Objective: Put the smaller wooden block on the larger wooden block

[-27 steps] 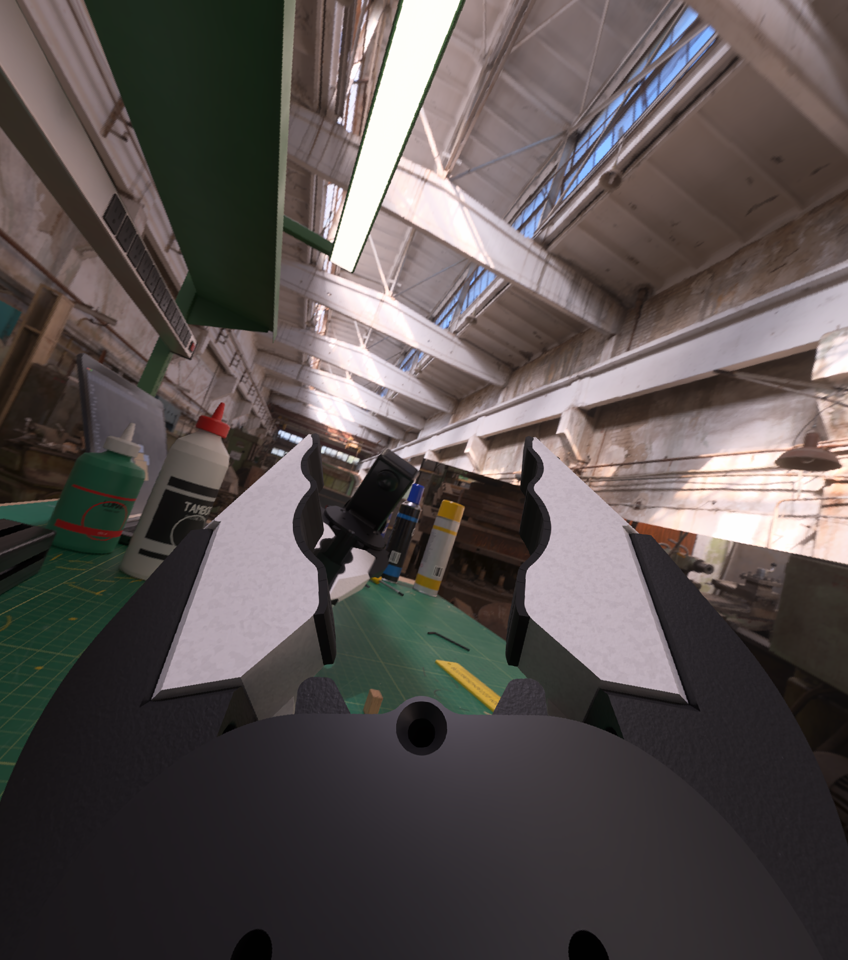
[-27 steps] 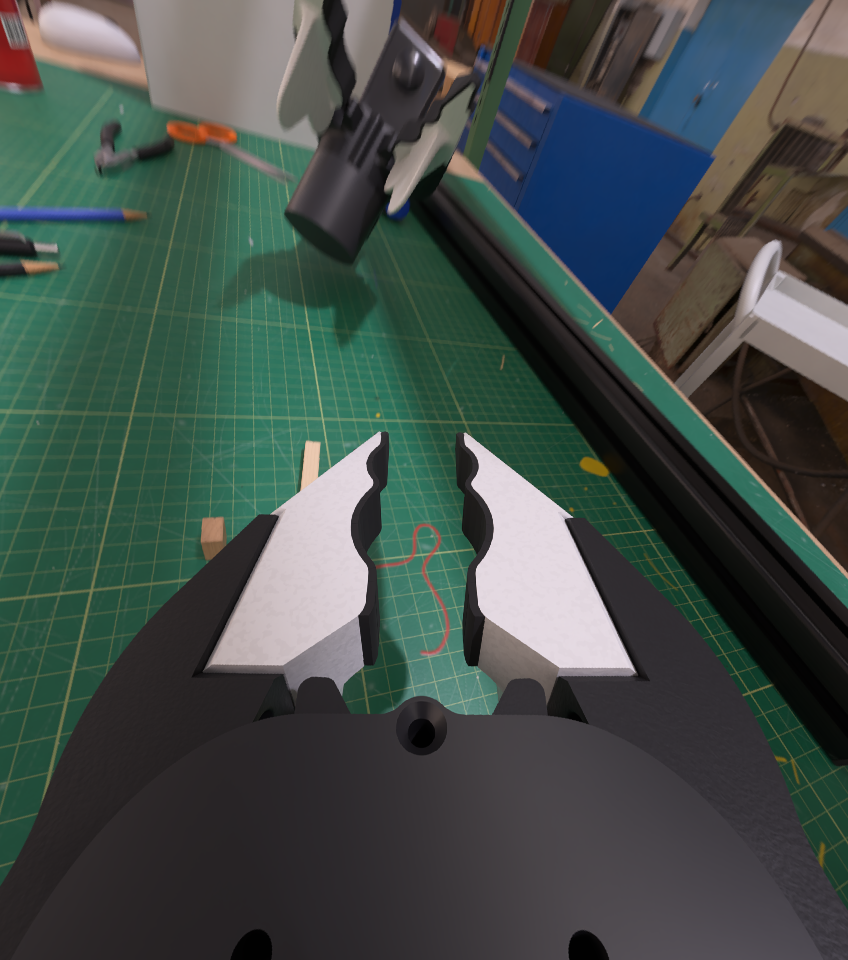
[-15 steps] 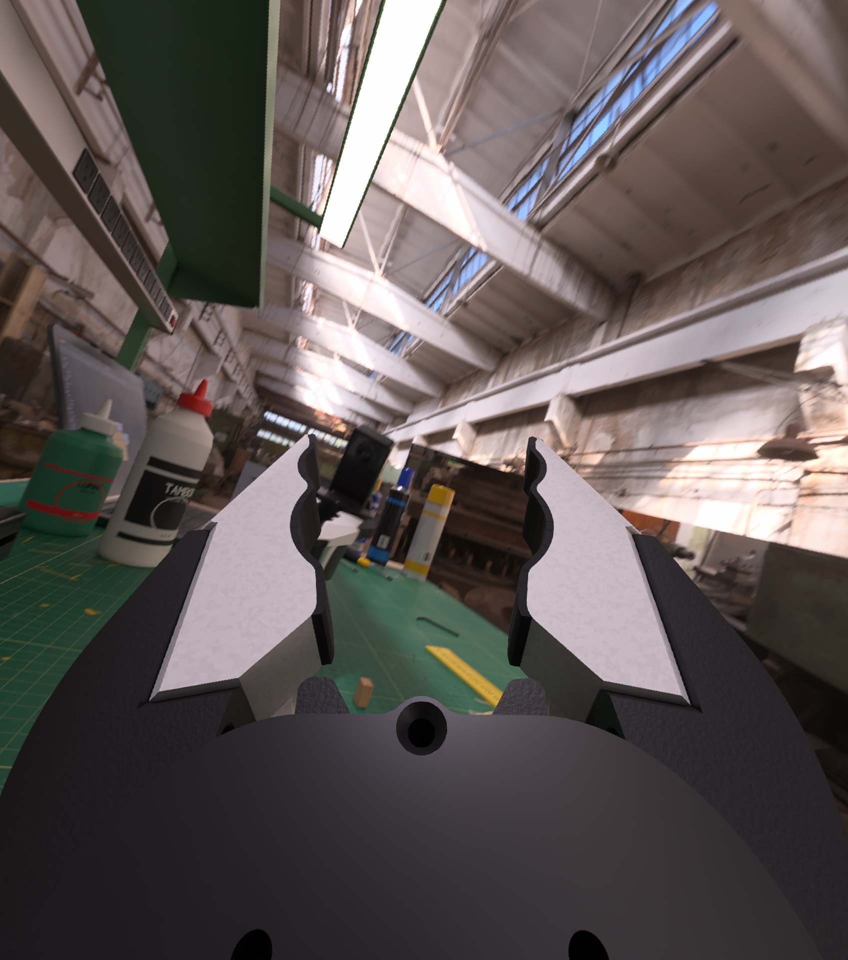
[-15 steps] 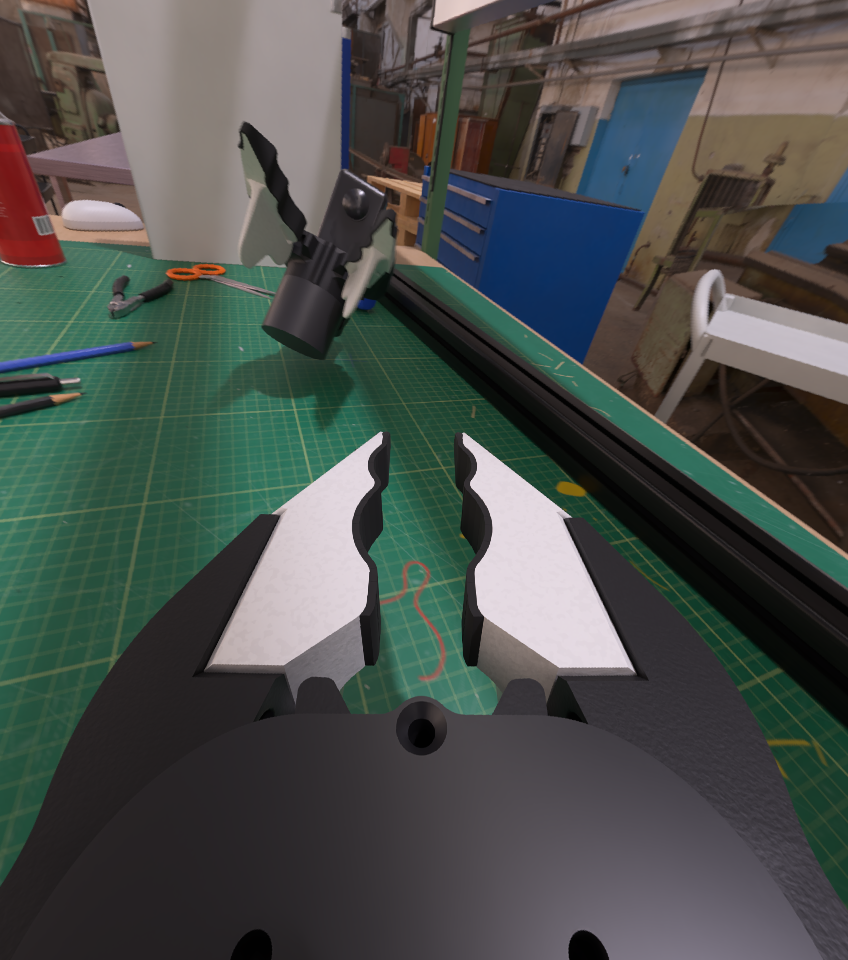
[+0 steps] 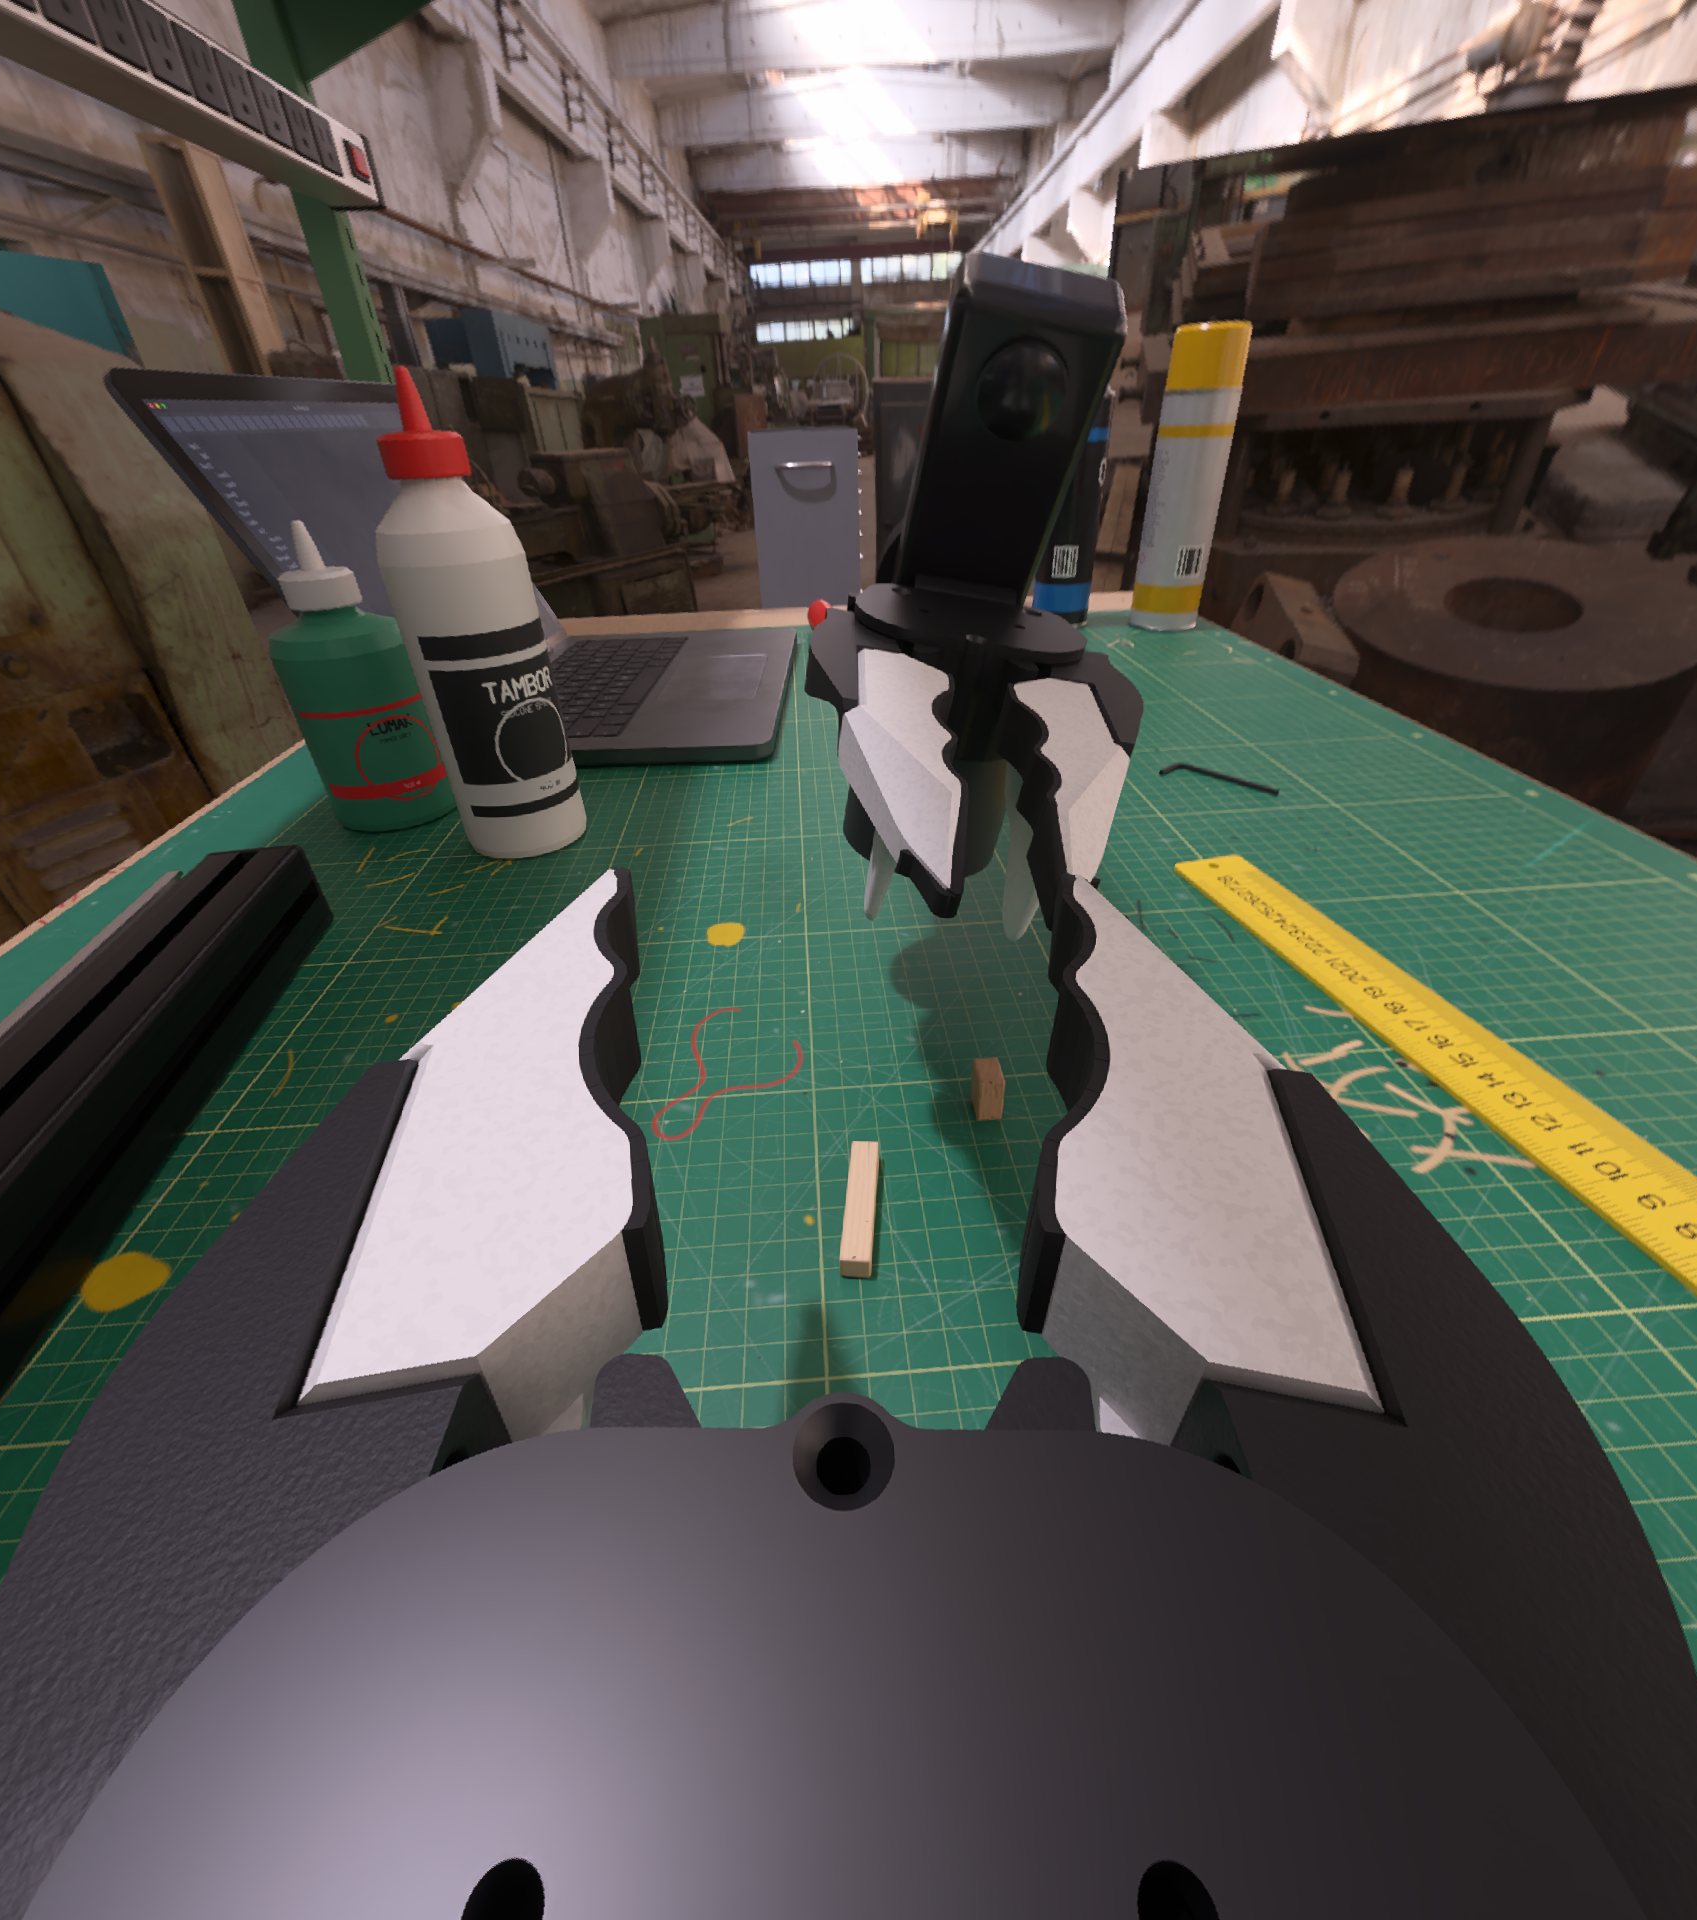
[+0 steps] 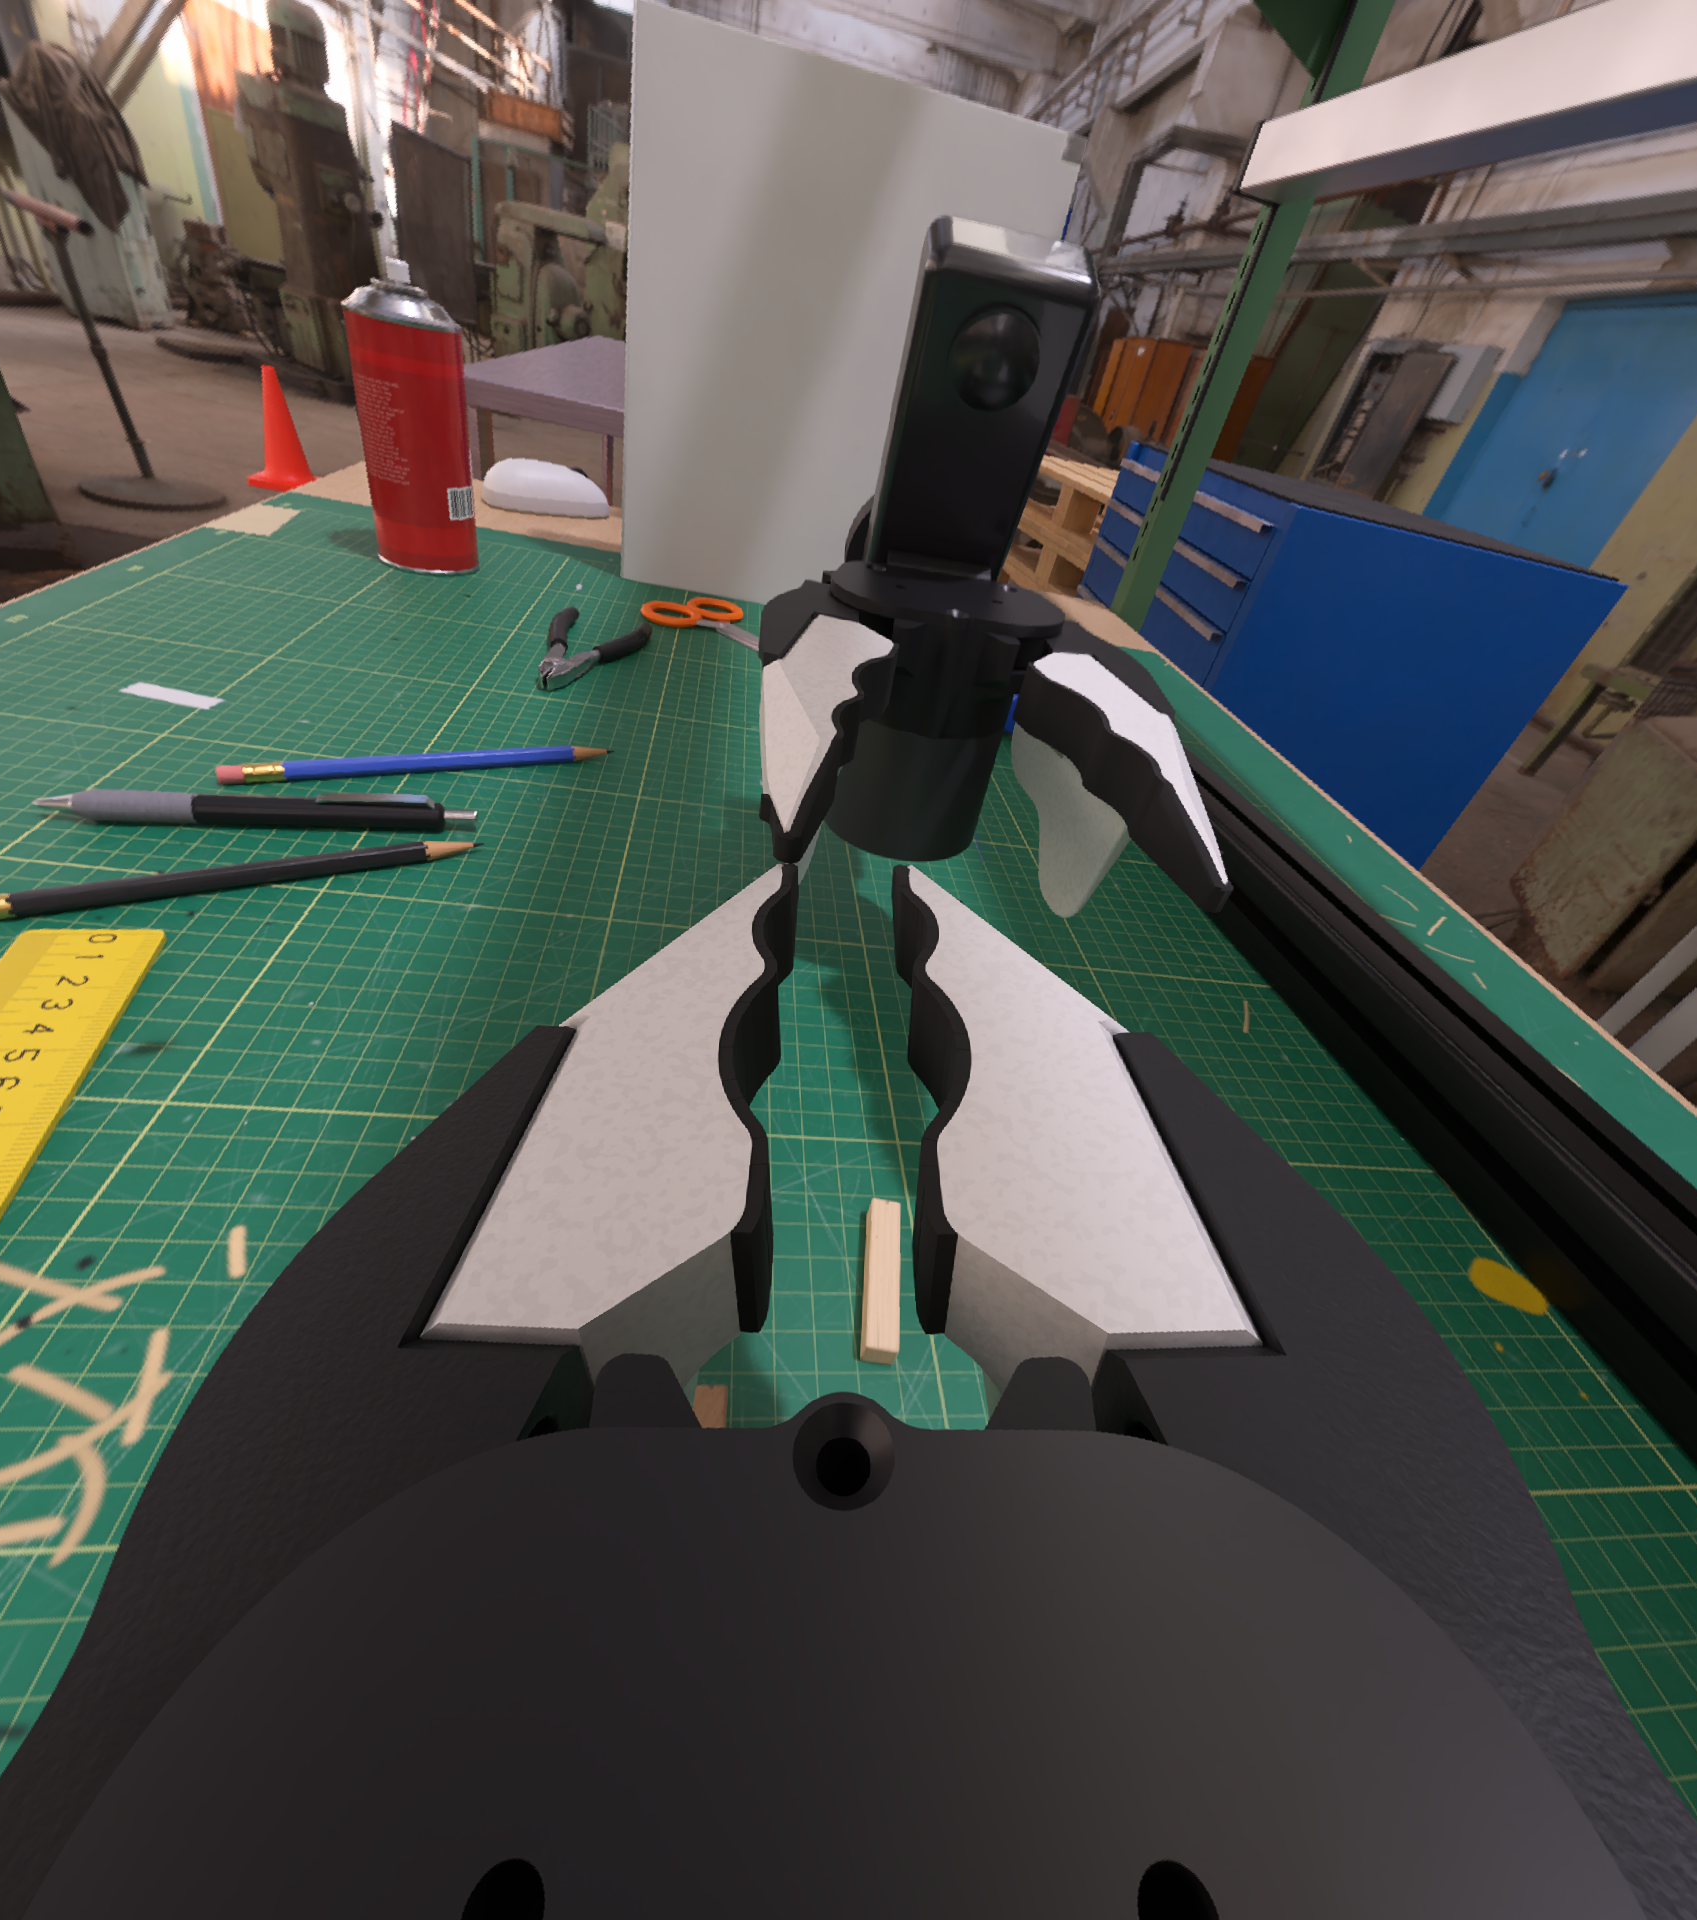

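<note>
The smaller wooden block (image 5: 987, 1089), a short brown piece, stands on the green mat (image 5: 782, 831) beside the inner side of my left gripper's right finger. The larger block (image 5: 859, 1208), a pale long stick, lies flat on the mat. My left gripper (image 5: 846, 904) is open wide and empty, above the mat with both blocks seen between its fingers. My right gripper (image 6: 844, 878) is open narrowly and empty. The stick (image 6: 880, 1280) shows between its fingers, and the small block (image 6: 711, 1405) is half hidden by its body. The grippers face each other: the right (image 5: 948, 909), the left (image 6: 937, 868).
A yellow ruler (image 5: 1488, 1081) lies on one side and a black rail (image 5: 75, 1039) on the other. Glue bottles (image 5: 480, 665) and a laptop (image 5: 657, 686) stand behind the right gripper. Pencils (image 6: 200, 883), pliers (image 6: 584, 649), a red can (image 6: 413, 436) and a white board (image 6: 823, 343) lie behind the left.
My left gripper has tipped down from the ceiling towards the mat, so both blocks now show. My right gripper's view has levelled, and the left gripper now looms closer in it. Neither jaw opening has changed.
</note>
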